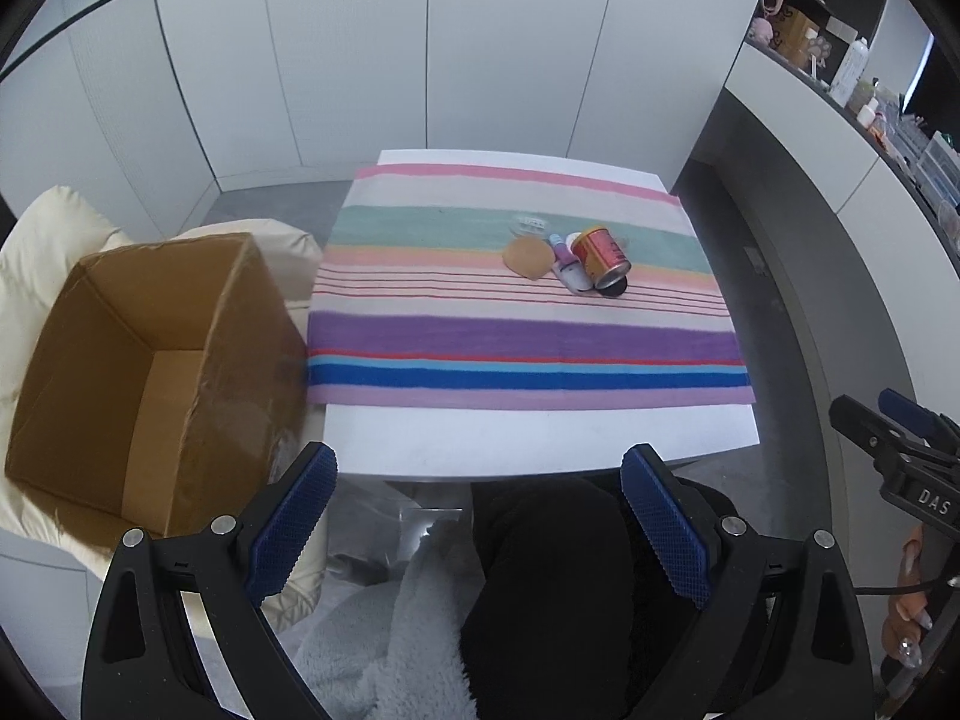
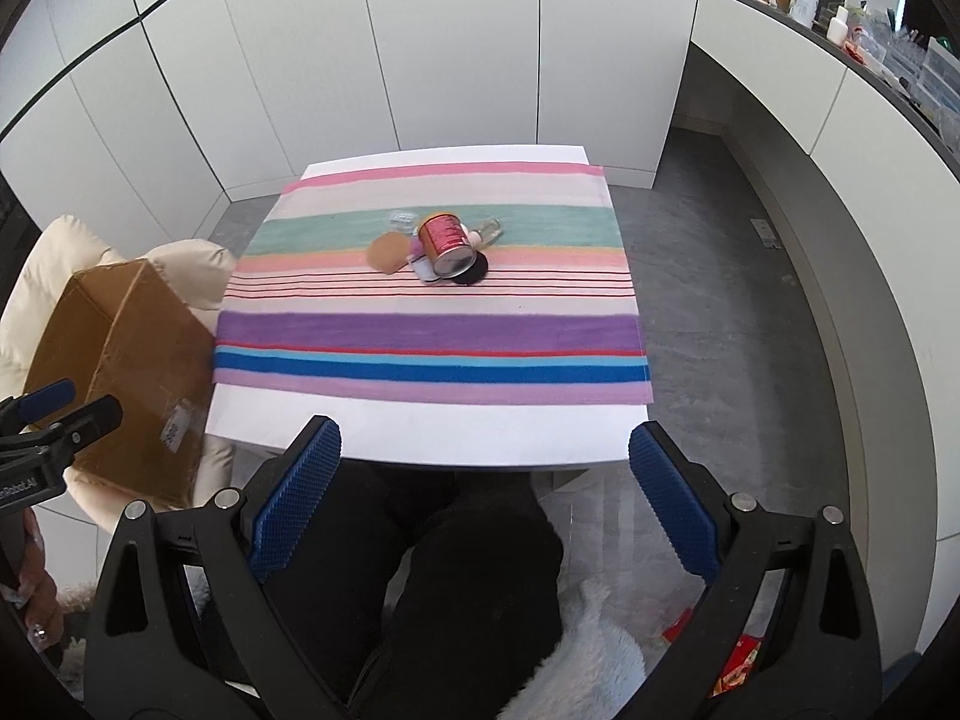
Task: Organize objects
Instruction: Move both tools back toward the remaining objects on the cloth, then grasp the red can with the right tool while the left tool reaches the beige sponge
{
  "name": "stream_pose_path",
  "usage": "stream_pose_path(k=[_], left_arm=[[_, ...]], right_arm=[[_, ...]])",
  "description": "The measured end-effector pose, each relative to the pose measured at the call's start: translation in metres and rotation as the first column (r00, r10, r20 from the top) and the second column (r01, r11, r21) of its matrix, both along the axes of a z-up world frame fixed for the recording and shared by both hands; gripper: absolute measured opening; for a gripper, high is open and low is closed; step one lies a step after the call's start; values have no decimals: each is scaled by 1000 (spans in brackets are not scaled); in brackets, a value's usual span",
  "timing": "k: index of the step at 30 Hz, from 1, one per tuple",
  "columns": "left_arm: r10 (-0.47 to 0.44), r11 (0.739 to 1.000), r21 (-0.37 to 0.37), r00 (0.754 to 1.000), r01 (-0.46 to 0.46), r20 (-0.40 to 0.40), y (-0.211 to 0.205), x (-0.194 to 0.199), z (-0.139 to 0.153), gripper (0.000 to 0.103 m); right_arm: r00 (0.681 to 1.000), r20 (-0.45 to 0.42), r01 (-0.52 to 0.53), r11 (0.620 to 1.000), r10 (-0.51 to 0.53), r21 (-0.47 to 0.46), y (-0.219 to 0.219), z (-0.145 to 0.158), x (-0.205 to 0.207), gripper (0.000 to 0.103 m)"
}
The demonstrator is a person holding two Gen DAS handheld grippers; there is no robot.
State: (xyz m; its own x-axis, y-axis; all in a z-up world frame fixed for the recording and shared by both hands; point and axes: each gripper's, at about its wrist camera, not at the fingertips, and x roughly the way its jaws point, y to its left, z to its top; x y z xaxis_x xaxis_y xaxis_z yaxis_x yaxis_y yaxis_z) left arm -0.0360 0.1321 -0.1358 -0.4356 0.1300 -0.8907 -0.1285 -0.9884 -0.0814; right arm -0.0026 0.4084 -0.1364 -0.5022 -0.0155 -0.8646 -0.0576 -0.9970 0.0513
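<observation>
- Two grippers hang short of the near edge of the table, both spread wide with nothing between the blue pads: the left gripper and the right gripper.
- The left gripper sits over the person's dark lap, below the table's near edge; the right gripper is held likewise, and its body shows at the right rim of the left view.
- A striped cloth covers most of the table, leaving a bare white strip along the near edge.
- A small cluster of things lies on the cloth toward the table's far side, about at the green and peach bands.
- In that cluster, a red can lies on its side, its open end facing the near edge.
- A tan pad lies just left of the can, with a purple tube between them.
- A black disc touches the can's near end.
- A clear jar lies just right of the can, and a clear lid lies behind the pad.
- An open cardboard box stands on a cream cushion just left of the table.
</observation>
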Motion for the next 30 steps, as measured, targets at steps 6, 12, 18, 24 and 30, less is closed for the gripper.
stream_pose_path(k=[6, 12, 18, 24, 30], left_arm=[[-5, 1000, 7, 1000, 5, 16, 5, -39, -16, 97], [-21, 1000, -11, 999, 21, 35, 13, -89, -39, 97], [-28, 999, -28, 993, 31, 113, 23, -151, -82, 97], [-31, 1000, 11, 986, 29, 161, 36, -211, -131, 97], [-55, 998, 41, 983, 49, 175, 58, -255, -192, 97]], right_arm=[[1000, 19, -14, 1000, 14, -5, -4, -24, -39, 98], [998, 35, -48, 999, 48, 7, -11, -54, -94, 98], [995, 56, -83, 996, 84, -24, -17, -93, -164, 98], [989, 87, -116, 993, 115, -3, -27, -146, -238, 94], [980, 127, -152, 988, 152, -13, -35, -204, -293, 81]])
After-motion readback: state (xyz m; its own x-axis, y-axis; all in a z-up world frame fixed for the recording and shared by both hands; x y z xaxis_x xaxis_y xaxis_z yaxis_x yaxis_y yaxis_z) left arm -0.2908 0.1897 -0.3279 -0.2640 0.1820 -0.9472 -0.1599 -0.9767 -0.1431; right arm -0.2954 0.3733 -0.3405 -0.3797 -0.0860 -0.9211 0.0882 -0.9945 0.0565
